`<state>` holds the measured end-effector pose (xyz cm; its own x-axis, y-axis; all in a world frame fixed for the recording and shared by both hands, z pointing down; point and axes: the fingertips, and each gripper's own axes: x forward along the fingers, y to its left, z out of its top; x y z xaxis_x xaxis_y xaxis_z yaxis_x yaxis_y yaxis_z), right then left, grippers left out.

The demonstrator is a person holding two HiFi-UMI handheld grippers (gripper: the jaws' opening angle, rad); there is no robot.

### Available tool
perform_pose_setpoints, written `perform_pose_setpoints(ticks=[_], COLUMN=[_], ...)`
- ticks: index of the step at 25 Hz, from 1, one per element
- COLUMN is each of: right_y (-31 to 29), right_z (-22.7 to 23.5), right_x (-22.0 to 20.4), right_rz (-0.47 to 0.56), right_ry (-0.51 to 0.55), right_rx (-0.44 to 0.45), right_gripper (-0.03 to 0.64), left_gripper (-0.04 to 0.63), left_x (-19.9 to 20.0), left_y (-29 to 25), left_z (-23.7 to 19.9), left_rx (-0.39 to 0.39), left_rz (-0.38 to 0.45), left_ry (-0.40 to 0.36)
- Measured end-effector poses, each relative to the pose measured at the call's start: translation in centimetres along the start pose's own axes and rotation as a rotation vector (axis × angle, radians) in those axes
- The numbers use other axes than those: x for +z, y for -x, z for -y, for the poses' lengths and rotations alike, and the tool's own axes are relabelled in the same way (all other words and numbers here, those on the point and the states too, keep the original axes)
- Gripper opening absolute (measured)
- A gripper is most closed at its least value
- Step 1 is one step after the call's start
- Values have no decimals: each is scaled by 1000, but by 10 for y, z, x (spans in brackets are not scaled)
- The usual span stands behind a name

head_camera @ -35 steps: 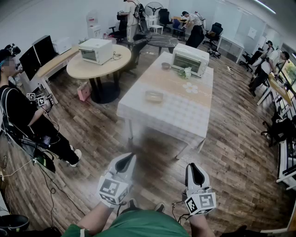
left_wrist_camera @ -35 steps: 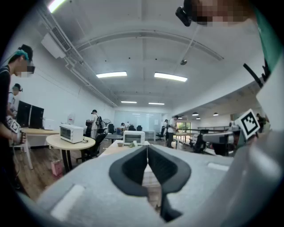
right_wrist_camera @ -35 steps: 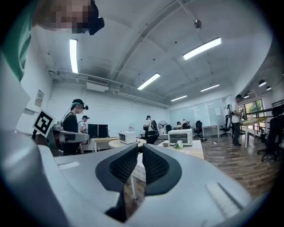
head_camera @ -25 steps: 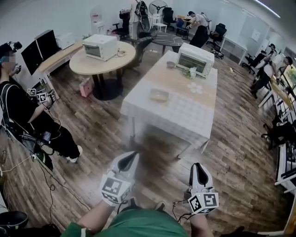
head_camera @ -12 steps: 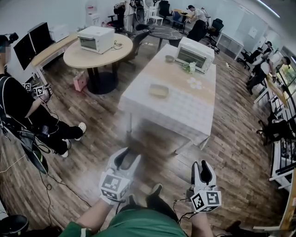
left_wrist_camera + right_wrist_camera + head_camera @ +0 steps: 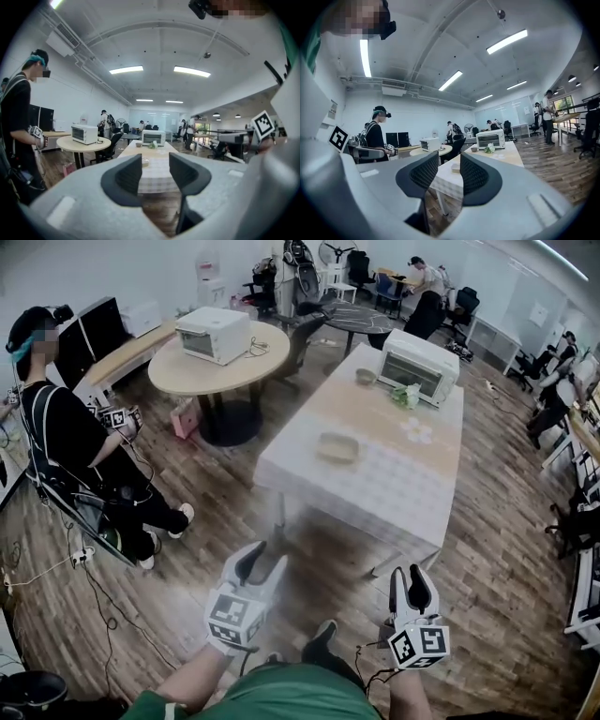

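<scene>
Pale tablecloth (image 6: 155, 176) half behind parted left gripper (image 6: 155, 161)

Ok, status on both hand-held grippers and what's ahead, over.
Left hand-held gripper open, empty. Right hand-held gripper open, empty. Both over floor, short of the table; dish sits on it. Person at left, apart from both.

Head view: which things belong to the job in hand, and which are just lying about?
In hand: left gripper and right gripper, both open and empty; nearest them, the table with dish and oven.
Lying about: round table, far oven, pink bag, monitors.
</scene>
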<state>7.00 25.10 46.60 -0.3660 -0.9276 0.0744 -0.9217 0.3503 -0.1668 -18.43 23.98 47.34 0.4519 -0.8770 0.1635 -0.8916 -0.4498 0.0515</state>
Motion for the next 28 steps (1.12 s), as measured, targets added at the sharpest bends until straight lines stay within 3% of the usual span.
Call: perform_pose_setpoints(ticks=[11,19,28], right_y=[-75,-98,-155], right_z=[97,142,165], right_x=[26,27,20], right_rz=[6,-18,-64], right_ry=[-27,-48,-44], right_rx=[96,103,65], right_gripper=[127,127,127], left_gripper=[179,179,179], left_x=[37,40,30], left_y=[-105,-159,-225], left_z=[5,20,-16], left_rx=[114,104,72], left_rz=[-5,-27,-50], left_ry=[-11,-7,27])
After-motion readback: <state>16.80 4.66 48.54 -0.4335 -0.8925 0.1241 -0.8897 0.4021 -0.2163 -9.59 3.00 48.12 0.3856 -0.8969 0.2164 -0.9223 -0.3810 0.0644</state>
